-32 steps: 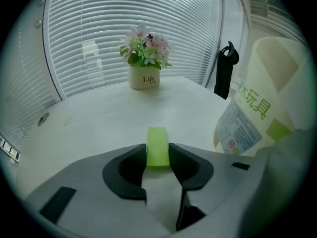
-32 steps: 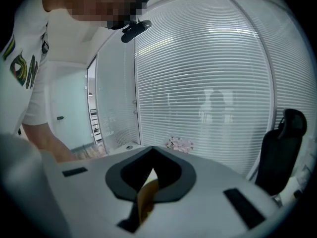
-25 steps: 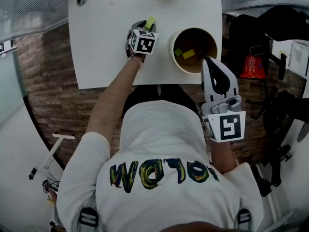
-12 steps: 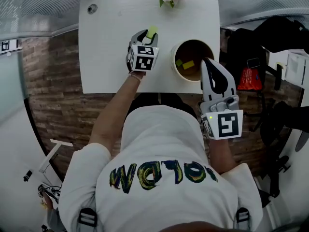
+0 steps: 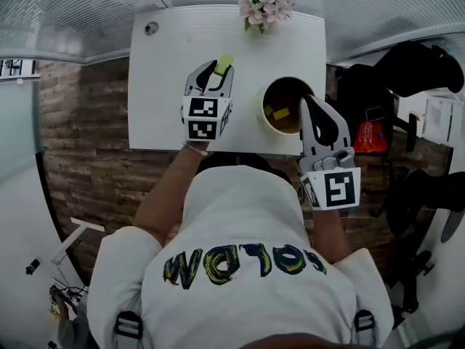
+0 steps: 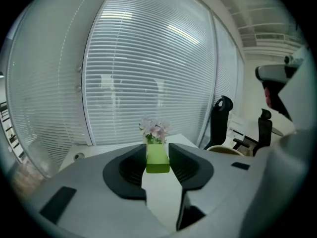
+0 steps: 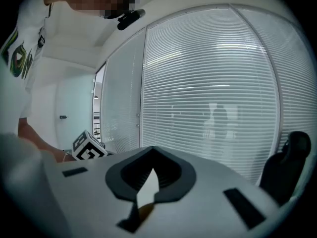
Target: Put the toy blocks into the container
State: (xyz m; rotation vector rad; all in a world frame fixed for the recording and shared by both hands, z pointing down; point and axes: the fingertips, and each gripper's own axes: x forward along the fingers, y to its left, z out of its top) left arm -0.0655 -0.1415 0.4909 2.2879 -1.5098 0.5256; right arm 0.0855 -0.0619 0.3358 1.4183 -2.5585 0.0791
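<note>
Block: yellow-green rectangular toy block (image 6: 158, 157) pinched between the jaws of left gripper (image 5: 213, 71), above white table (image 5: 160, 86), long axis along the jaws | target: round tan container (image 5: 263, 111) just to its right | right gripper (image 5: 310, 106): jaws together, empty, at the container's rim

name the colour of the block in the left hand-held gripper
Block: light green, best in left gripper view.
</note>
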